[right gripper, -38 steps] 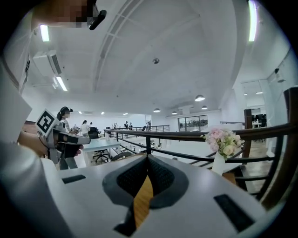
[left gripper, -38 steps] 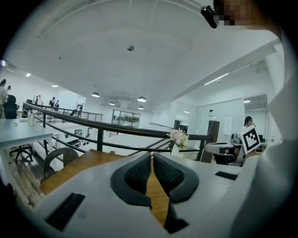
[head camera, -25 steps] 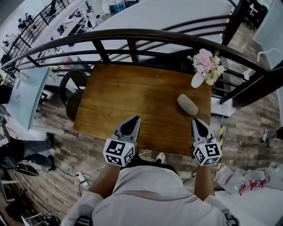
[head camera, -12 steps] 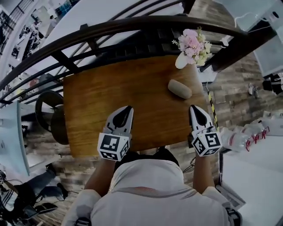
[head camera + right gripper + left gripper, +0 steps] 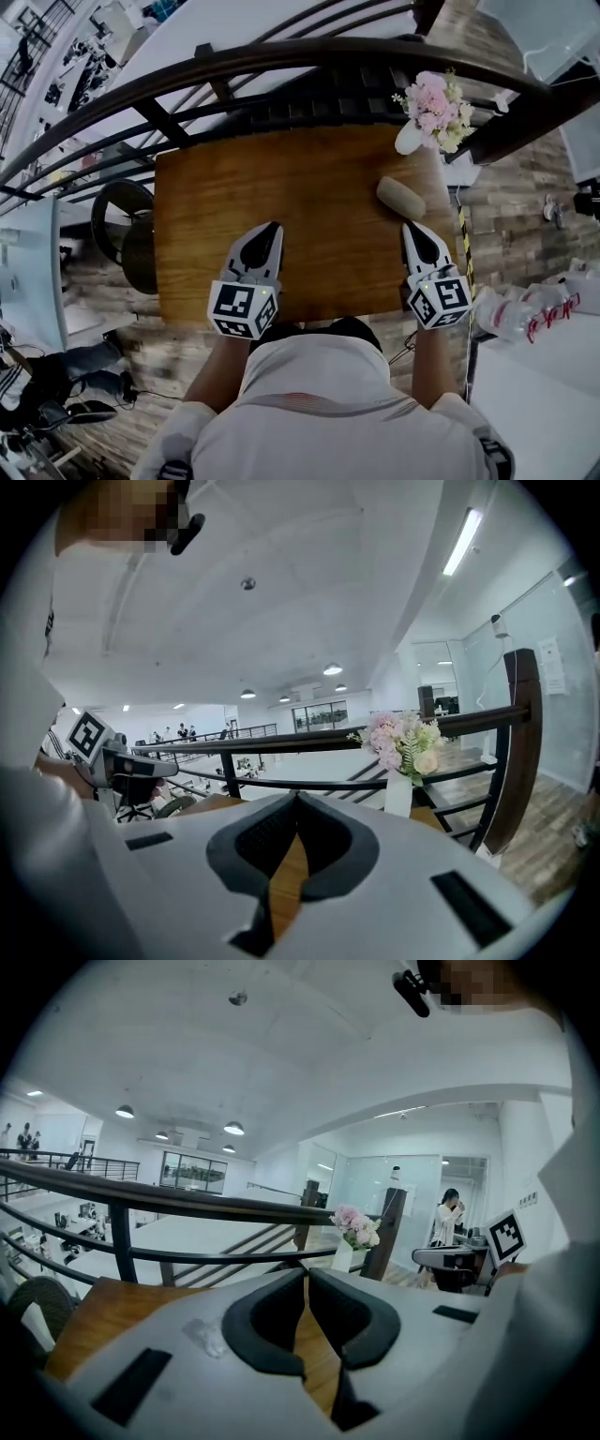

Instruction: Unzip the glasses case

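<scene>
Both claws are closed with nothing between their tips: the left claw (image 5: 272,228) sits over the near middle of the wooden worktop (image 5: 281,187), and the right claw (image 5: 412,228) sits over its near right part. Just beyond the right claw's tip lies the grey oval glasses case (image 5: 400,198), flat near the worktop's right edge, its zip too small to make out. Behind the case, at the far right corner, stands a white vase (image 5: 410,139) of pink flowers, and a dark railing (image 5: 281,61) curves along the worktop's far side.
</scene>
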`<move>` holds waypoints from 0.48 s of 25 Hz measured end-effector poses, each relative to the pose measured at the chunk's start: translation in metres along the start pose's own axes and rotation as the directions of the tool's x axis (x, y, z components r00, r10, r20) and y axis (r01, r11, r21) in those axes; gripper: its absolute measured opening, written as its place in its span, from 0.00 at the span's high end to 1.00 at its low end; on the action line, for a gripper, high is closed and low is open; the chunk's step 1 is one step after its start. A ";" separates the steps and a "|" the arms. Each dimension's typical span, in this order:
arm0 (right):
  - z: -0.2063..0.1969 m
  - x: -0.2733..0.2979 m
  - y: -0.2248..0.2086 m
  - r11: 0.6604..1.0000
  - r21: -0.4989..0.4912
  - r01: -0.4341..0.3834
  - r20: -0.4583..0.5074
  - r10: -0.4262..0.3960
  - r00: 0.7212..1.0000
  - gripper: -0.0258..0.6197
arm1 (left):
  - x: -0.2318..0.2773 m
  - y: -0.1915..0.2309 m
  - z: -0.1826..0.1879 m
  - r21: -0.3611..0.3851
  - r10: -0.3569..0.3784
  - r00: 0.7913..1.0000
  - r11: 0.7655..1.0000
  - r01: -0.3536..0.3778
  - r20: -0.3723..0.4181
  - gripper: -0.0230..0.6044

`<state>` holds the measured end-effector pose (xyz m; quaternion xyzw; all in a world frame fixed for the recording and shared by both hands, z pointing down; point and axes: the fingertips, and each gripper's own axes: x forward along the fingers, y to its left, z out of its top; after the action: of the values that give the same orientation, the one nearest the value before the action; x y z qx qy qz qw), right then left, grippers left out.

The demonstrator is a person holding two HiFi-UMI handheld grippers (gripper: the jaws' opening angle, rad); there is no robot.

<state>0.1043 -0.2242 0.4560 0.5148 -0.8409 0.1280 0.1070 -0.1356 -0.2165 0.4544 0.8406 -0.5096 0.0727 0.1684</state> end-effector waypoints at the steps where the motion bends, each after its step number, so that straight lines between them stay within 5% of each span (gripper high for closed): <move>1: 0.002 0.002 -0.003 1.000 0.001 -0.010 0.003 0.010 1.000 0.88 | -0.001 -0.001 0.001 0.001 0.010 1.000 1.000 -0.010 -0.001 0.92; 6: -0.003 0.013 -0.025 0.998 -0.055 -0.043 -0.044 0.041 0.998 0.84 | 0.007 -0.015 -0.001 -0.010 0.030 1.000 0.999 -0.030 -0.006 0.92; 12: -0.056 0.022 -0.066 0.974 -0.199 -0.104 -0.282 0.045 0.958 0.44 | 0.023 -0.040 -0.015 -0.022 0.005 0.999 1.000 -0.006 -0.047 0.92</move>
<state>0.1562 -0.2535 0.5223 0.4453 -0.8456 0.1120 0.2722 -0.0885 -0.2137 0.4669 0.8355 -0.5084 0.0874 0.1894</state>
